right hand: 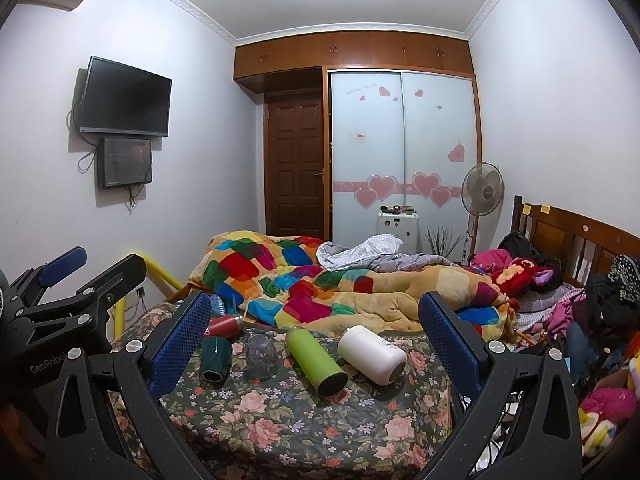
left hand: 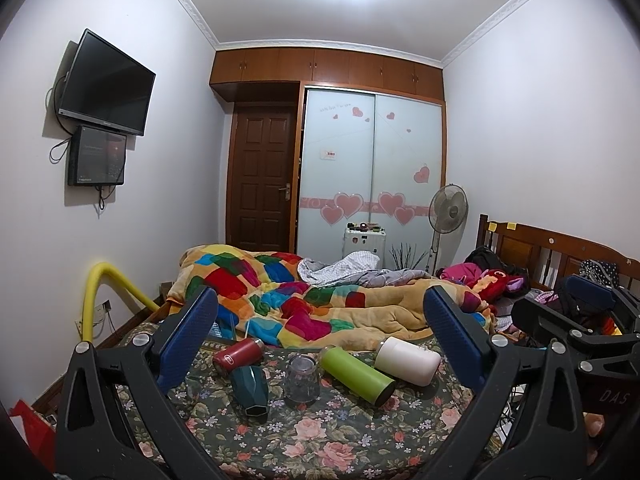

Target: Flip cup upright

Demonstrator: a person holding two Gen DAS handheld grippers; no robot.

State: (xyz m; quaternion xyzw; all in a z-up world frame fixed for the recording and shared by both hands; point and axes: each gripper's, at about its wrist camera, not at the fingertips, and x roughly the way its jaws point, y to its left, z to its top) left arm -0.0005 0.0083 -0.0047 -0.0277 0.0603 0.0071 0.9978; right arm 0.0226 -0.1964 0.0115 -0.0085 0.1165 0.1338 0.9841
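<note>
A clear glass cup (left hand: 302,378) stands upside down on the floral bedsheet (left hand: 320,436), also in the right wrist view (right hand: 261,355). Around it lie a dark teal faceted cup (left hand: 250,392) (right hand: 216,358), a red flask (left hand: 237,356) (right hand: 224,326), a green bottle (left hand: 357,374) (right hand: 316,360) and a white bottle (left hand: 408,360) (right hand: 372,354), all on their sides. My left gripper (left hand: 320,332) is open and empty, held above and short of the cups. My right gripper (right hand: 316,332) is open and empty, likewise back from them.
A colourful patchwork blanket (left hand: 312,300) is bunched behind the cups. The wooden headboard (right hand: 580,240) and piled clothes and toys (right hand: 600,320) are to the right. A yellow padded rail (left hand: 104,292) is at the bed's left edge. The other gripper shows at each view's side (left hand: 580,320) (right hand: 60,280).
</note>
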